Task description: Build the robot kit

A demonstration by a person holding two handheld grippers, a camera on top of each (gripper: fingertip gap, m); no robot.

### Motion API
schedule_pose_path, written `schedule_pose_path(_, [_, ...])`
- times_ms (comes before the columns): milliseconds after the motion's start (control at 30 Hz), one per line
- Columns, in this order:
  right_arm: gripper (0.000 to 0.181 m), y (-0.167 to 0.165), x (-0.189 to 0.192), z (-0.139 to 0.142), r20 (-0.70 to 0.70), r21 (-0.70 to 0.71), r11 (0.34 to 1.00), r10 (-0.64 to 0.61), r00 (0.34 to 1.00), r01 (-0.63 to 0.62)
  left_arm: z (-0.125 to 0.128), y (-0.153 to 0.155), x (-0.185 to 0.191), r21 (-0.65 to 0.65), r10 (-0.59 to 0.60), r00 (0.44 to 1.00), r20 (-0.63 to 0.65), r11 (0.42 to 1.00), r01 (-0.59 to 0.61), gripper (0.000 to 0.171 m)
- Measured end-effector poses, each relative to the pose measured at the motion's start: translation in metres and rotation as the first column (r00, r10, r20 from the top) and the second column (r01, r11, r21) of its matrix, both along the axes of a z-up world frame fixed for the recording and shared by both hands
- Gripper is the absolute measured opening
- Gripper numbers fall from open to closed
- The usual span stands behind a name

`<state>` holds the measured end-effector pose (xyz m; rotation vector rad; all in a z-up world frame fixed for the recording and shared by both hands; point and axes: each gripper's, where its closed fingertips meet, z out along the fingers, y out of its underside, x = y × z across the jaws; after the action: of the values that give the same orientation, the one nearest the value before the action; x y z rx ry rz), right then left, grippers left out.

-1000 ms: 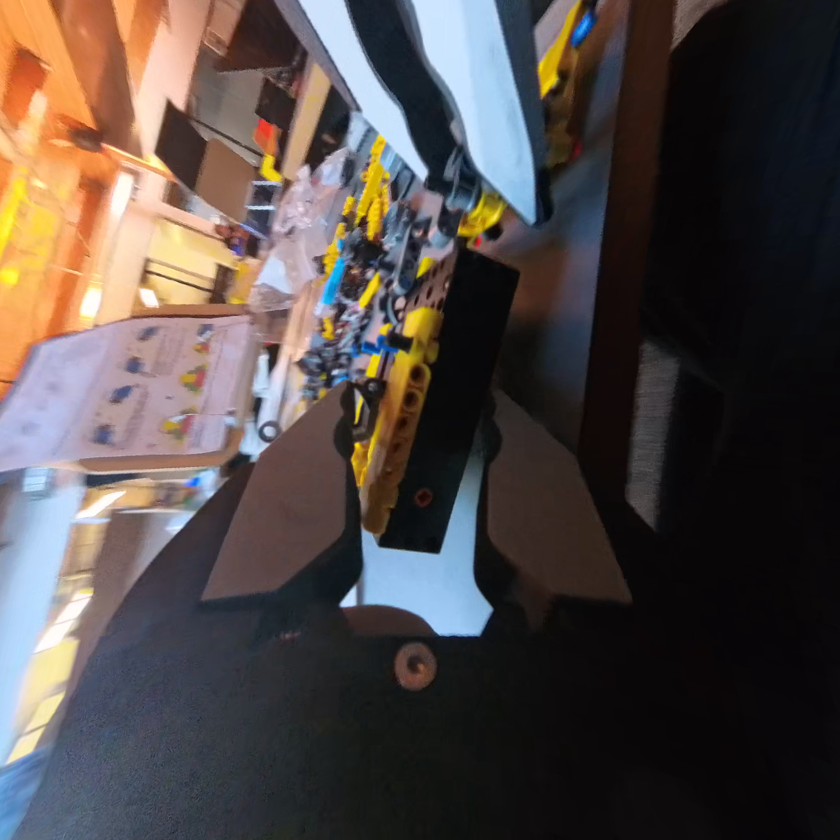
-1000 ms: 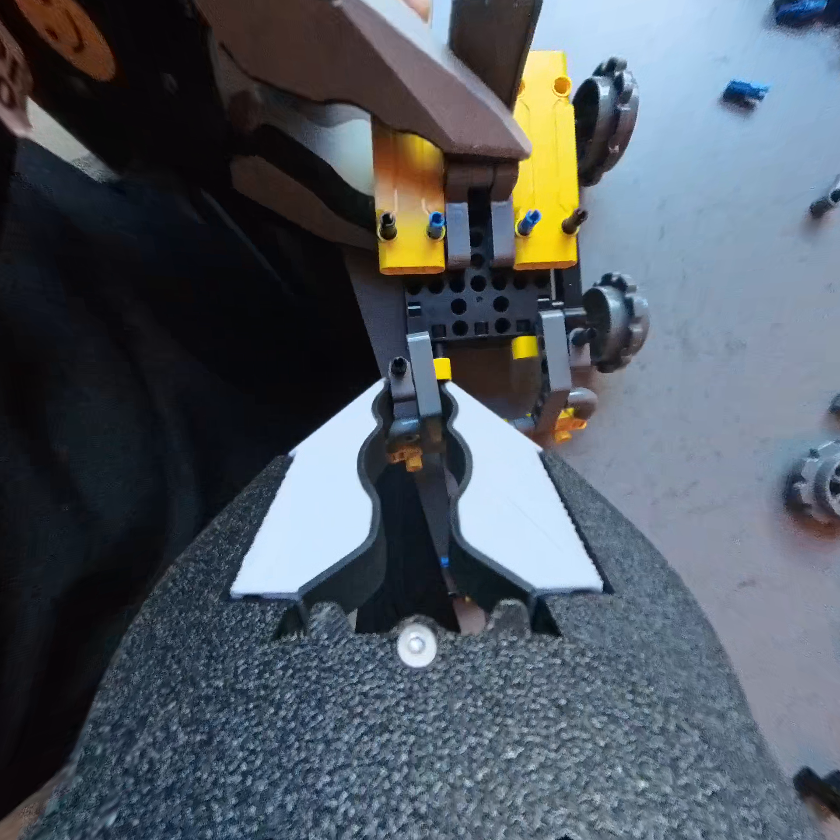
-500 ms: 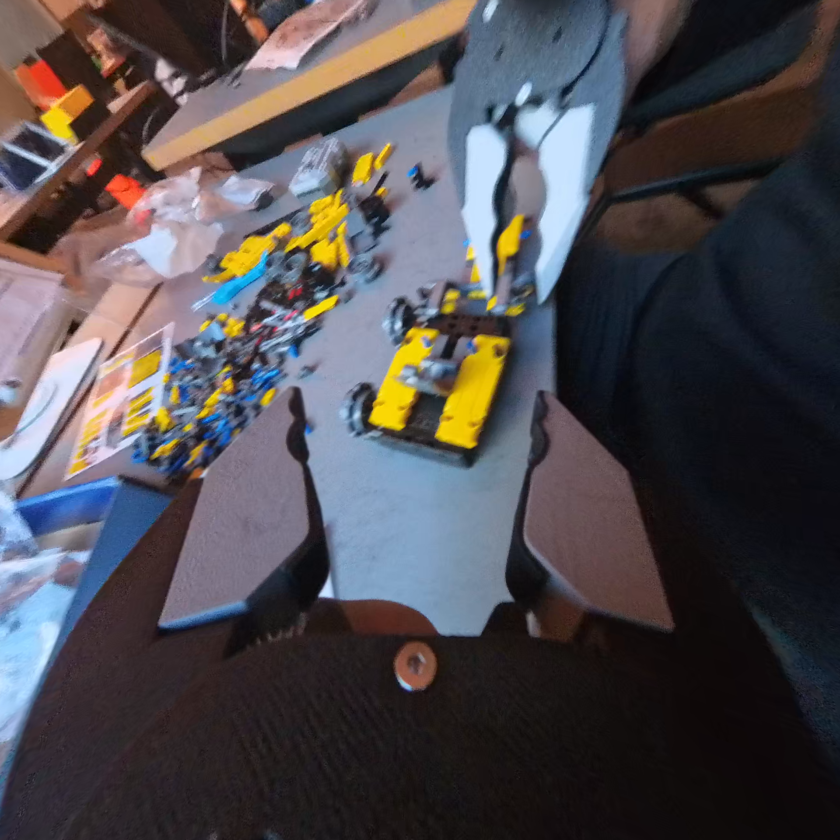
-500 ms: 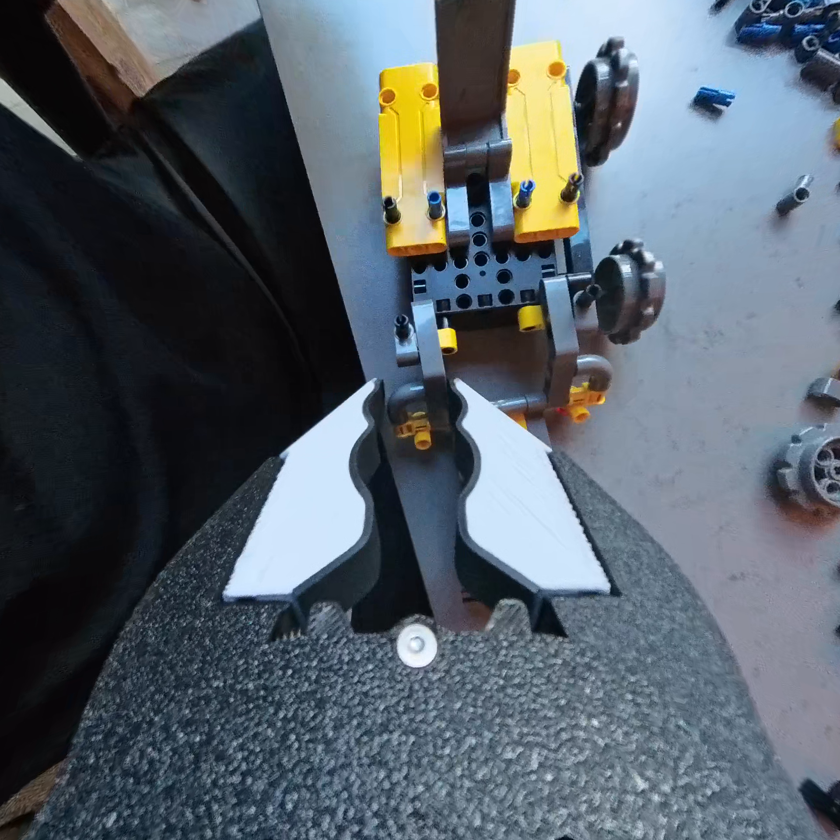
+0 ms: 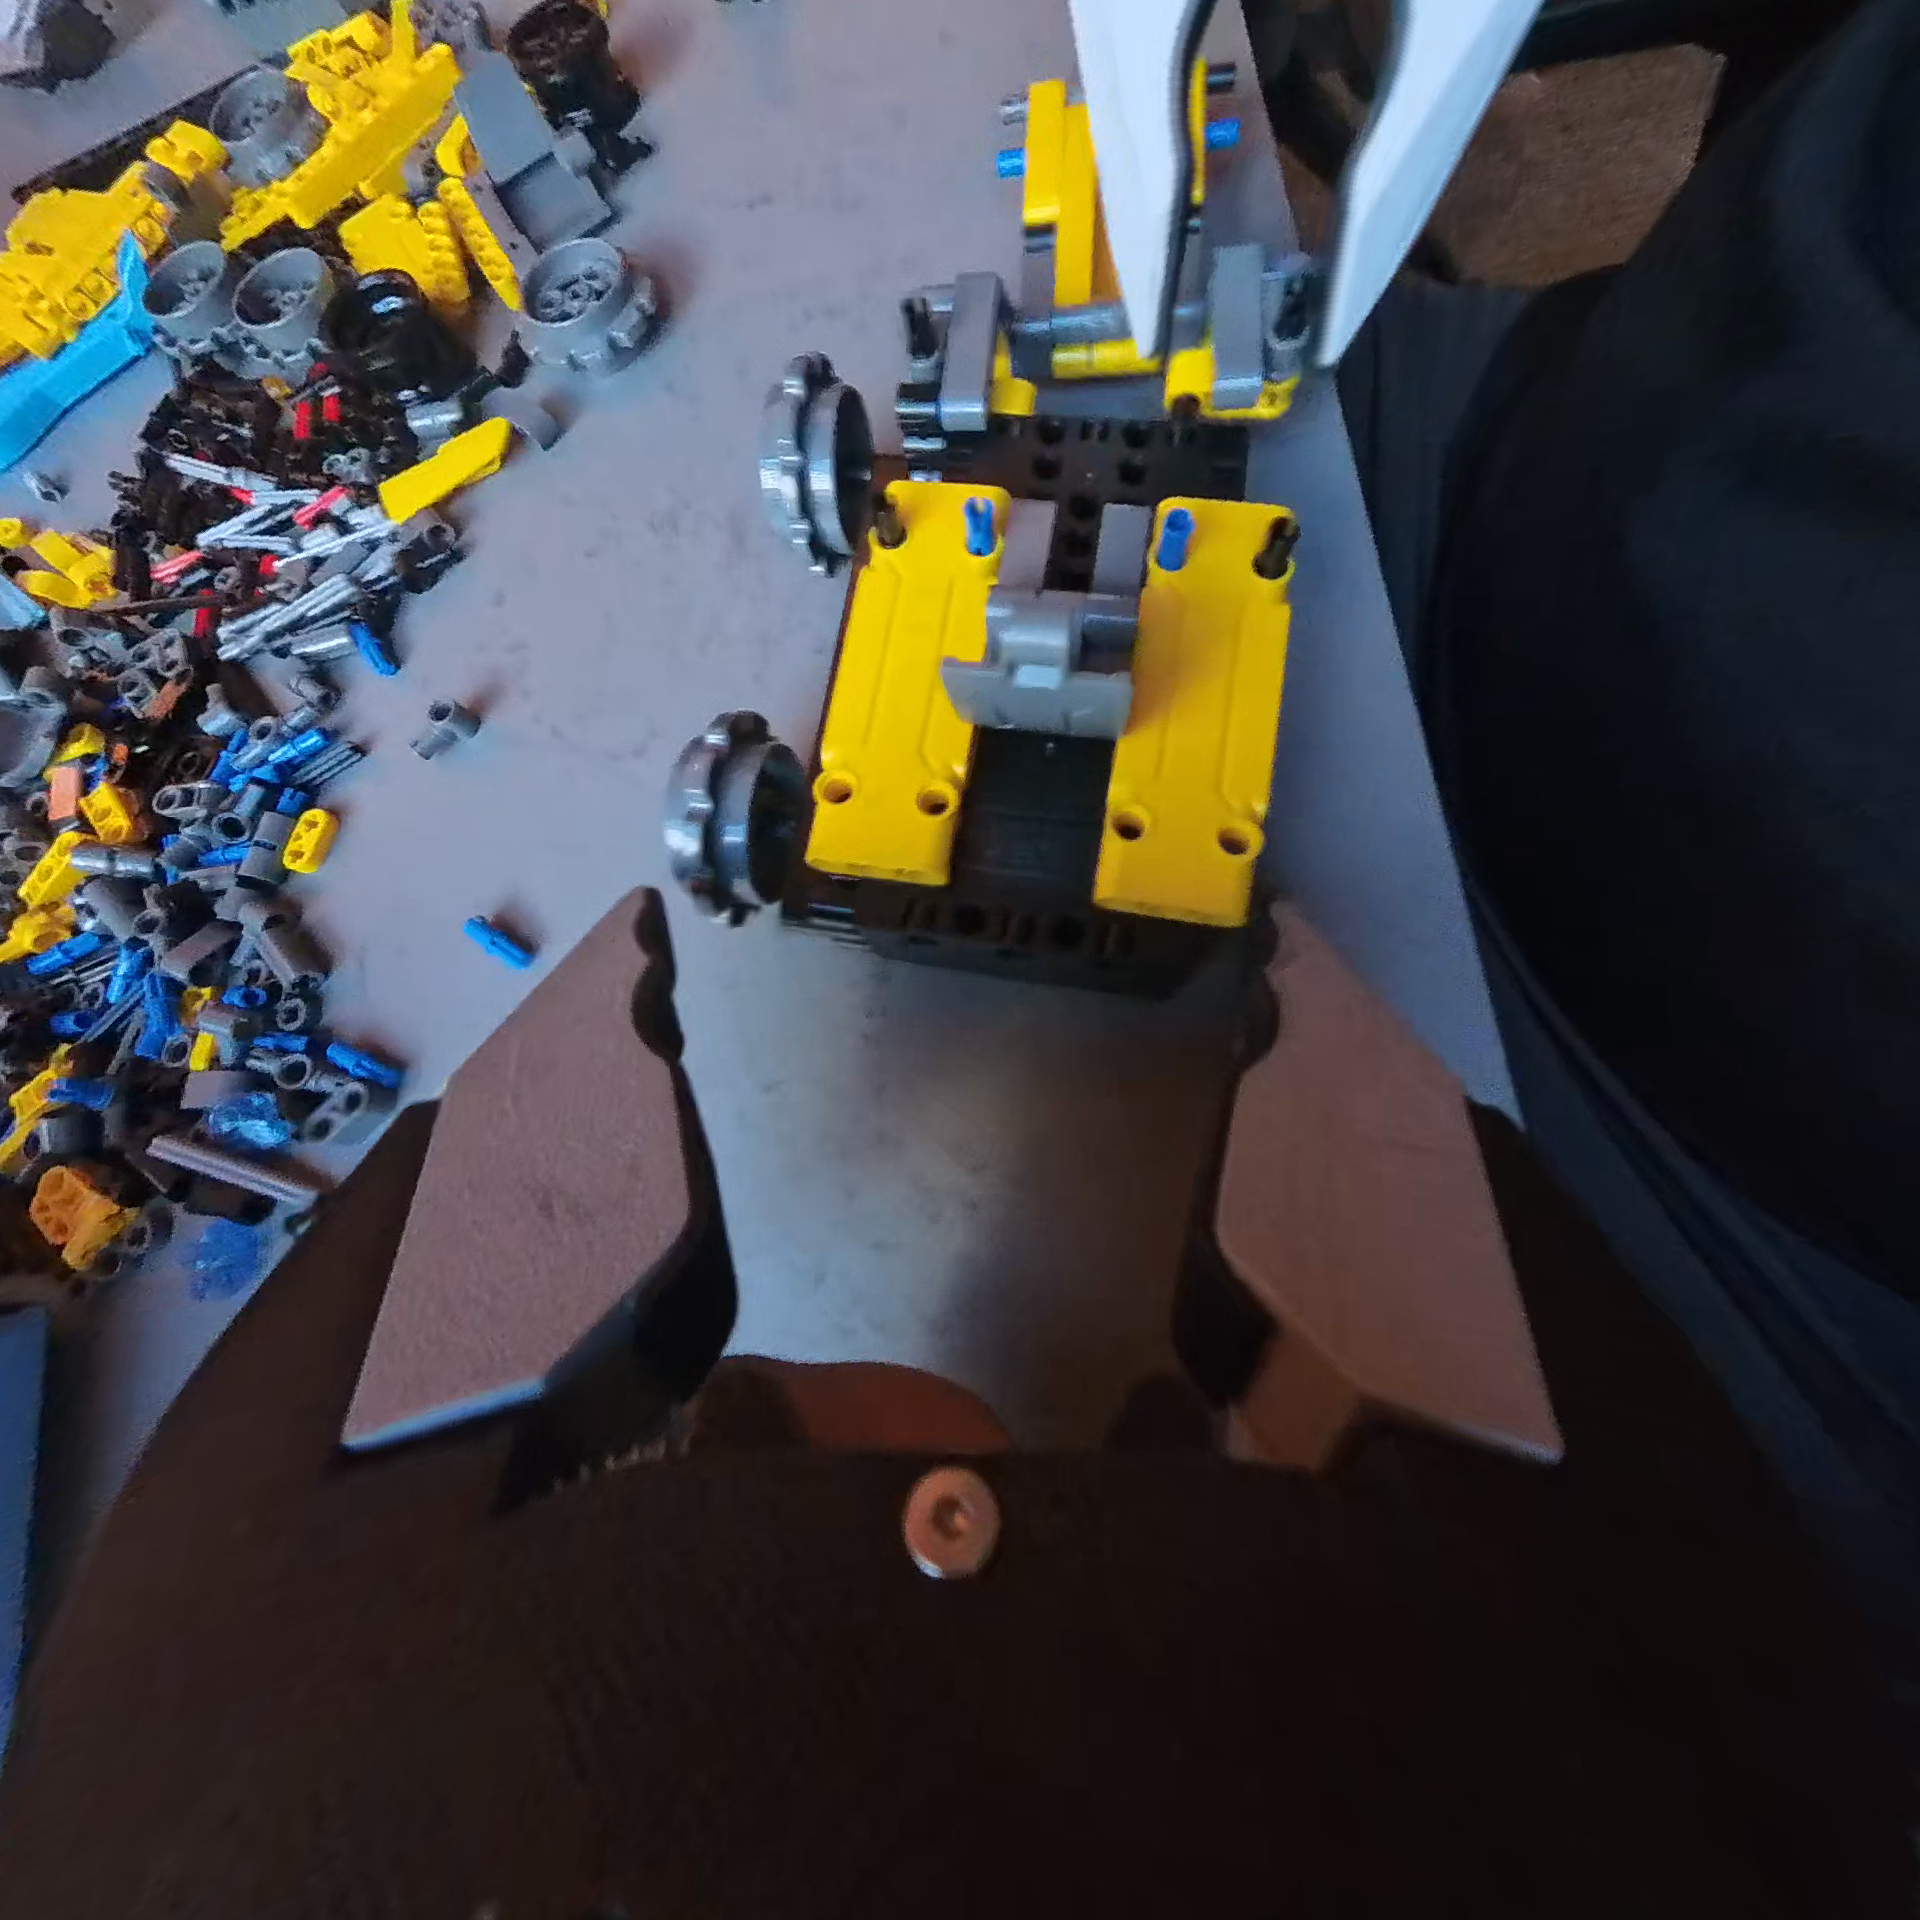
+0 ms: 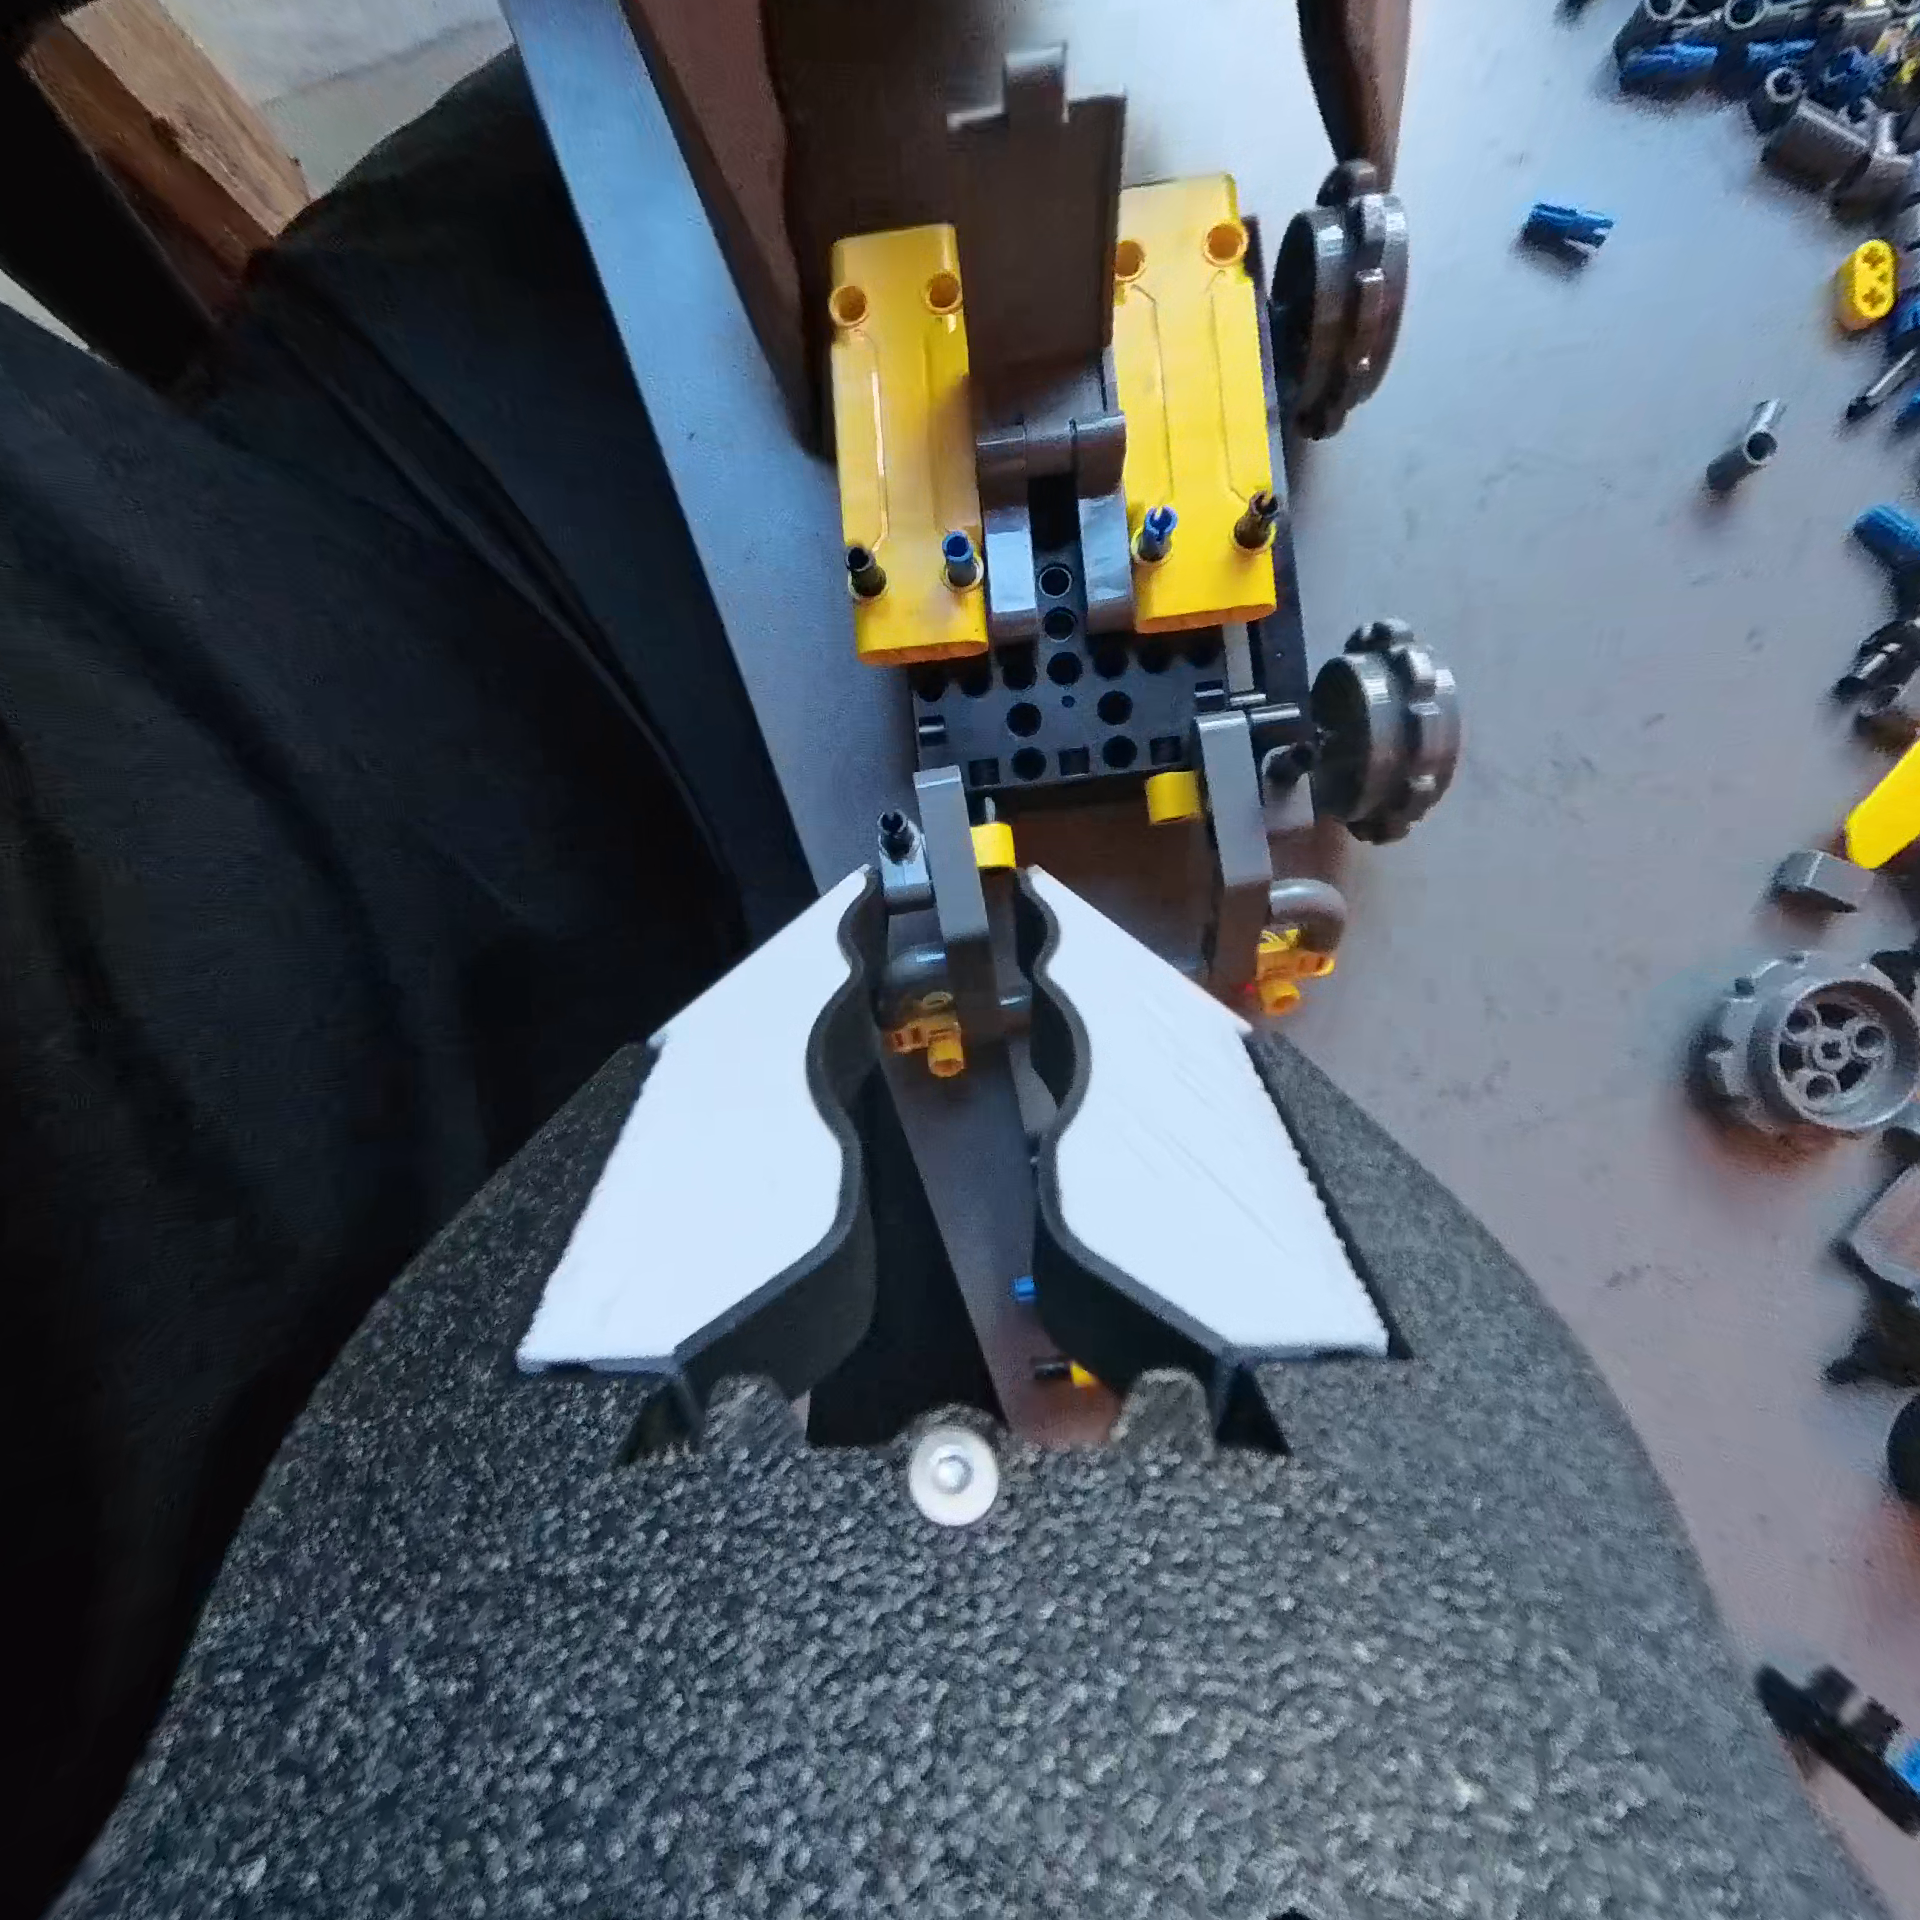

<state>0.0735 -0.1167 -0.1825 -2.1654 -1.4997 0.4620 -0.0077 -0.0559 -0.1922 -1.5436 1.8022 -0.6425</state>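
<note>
A yellow and black brick-built vehicle [image 5: 904, 707] rests on the grey table [image 5: 935, 1122], close to its edge. My left gripper [image 5: 961, 914] is open and empty. Its brown fingers [image 5: 551, 1174] stand either side of the vehicle's near end, apart from it. My right gripper [image 6: 948, 883] is shut on a grey beam [image 6: 956, 852] at the vehicle's other end [image 6: 904, 447]. The white right gripper also shows at the top of the left wrist view [image 5: 1236, 348]. One brown left finger [image 6: 717, 156] shows at the top of the right wrist view.
A pile of loose yellow, blue, grey and black parts [image 5: 208, 727] covers the table to the left. A loose grey wheel hub [image 6: 1808, 1044] lies right of the vehicle. The table edge [image 5: 1382, 727] runs beside the vehicle, with a person's dark clothing [image 5: 1662, 727] beyond it. One gripper's finger ends stand about 11 centimeters off the other's.
My left gripper let go of the vehicle, opened wide and drew back; it now sits closer to the vehicle's end. The vehicle went from tilted in the air to flat on the table.
</note>
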Motion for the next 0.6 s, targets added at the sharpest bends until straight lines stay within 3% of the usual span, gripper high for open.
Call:
schedule_pose_path(133, [0.028,0.000,0.000,0.013,-0.021,0.002,1.000,-0.017,1.000,0.017,0.010,0.004,0.001,-0.054,0.003,0.998,0.067,0.999,0.000,0.111])
schedule_pose_path(300, [0.018,-0.001,0.000,0.008,0.019,0.026,1.000,-0.006,1.000,0.005,-0.001,-0.006,0.015,-0.049,-0.068,0.998,-0.002,0.996,0.068,0.117])
schedule_pose_path(600, [0.021,-0.014,0.021,0.004,-0.023,0.010,0.998,-0.070,0.997,0.070,-0.003,-0.027,0.027,-0.007,0.122,0.992,-0.013,0.992,-0.122,0.109])
